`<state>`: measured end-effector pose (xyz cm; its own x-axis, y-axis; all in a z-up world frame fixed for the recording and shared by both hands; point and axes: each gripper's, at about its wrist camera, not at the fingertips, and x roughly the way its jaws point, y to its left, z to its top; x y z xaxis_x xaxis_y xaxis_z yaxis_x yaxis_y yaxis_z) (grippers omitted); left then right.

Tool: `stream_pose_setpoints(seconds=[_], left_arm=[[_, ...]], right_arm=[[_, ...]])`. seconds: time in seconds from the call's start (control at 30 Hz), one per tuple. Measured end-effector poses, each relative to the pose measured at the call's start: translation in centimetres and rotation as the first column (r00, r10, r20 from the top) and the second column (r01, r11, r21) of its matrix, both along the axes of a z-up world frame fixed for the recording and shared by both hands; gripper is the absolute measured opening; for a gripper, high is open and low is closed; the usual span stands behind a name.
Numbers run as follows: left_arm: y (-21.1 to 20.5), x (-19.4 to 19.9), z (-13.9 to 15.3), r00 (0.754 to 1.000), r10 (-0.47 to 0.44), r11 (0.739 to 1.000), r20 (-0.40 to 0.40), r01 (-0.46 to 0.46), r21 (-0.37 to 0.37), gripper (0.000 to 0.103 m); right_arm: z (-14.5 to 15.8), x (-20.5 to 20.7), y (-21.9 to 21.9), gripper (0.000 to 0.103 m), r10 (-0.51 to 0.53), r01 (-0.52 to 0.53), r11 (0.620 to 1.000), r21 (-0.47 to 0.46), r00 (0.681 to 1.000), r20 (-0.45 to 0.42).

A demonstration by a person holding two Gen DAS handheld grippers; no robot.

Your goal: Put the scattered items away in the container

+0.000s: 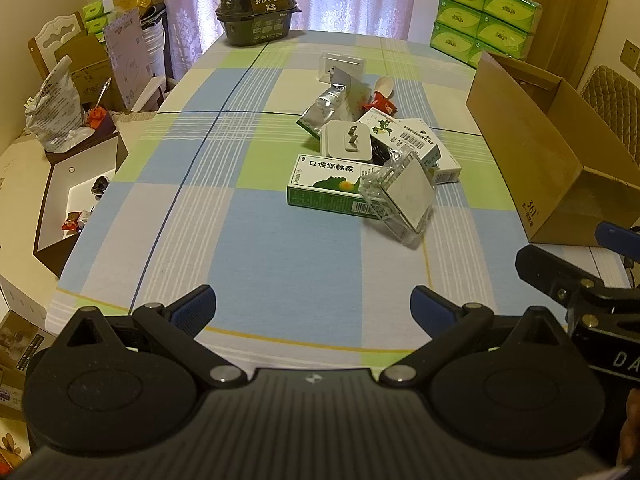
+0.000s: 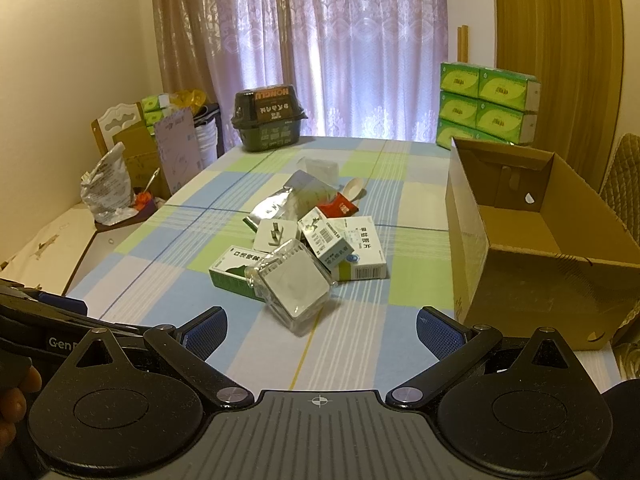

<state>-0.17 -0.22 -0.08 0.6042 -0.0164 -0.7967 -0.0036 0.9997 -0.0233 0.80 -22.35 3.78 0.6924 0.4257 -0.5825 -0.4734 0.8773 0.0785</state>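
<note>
Left gripper (image 1: 313, 308) open; right gripper (image 2: 322, 330) apparently too.

My left gripper (image 1: 312, 304): matte black body, ribbed top plate, small white logo behind jaws. Two round black discs either side, silver pivot screws on linkage arms. Fingers (image 1: 194, 308) carry blue textured pads. My right gripper (image 2: 322, 330): same build, white crosshair mark behind jaws, blue pads (image 2: 438, 332).

A heap of small green-and-white cartons (image 2: 240, 270), a clear plastic case (image 2: 294, 286) and silver foil pouches (image 2: 272, 206) lies beside the open, upright brown cardboard box (image 2: 532, 264).
</note>
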Motion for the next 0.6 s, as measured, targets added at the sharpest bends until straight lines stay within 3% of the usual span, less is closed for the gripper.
stream_pose_setpoints(seconds=[0.27, 0.4, 0.6], left_arm=[[1.8, 0.6, -0.2, 1.000, -0.020, 0.999, 0.018, 0.020, -0.033, 0.102], [2.6, 1.9, -0.6, 0.996, -0.090, 0.996, 0.023, 0.090, 0.027, 0.102], [4.0, 4.3, -0.7, 0.973, -0.222, 0.971, 0.070, 0.215, 0.101, 0.102]], right_arm=[[-0.7, 1.0, 0.7, 0.103, 0.070, -0.070, 0.995, -0.068, 0.998, -0.001], [-1.7, 2.5, 1.6, 0.103, 0.165, -0.164, 0.977, -0.137, 0.986, -0.001], [-2.8, 5.2, 3.6, 0.103, 0.329, -0.315, 0.920, -0.233, 0.944, 0.027]])
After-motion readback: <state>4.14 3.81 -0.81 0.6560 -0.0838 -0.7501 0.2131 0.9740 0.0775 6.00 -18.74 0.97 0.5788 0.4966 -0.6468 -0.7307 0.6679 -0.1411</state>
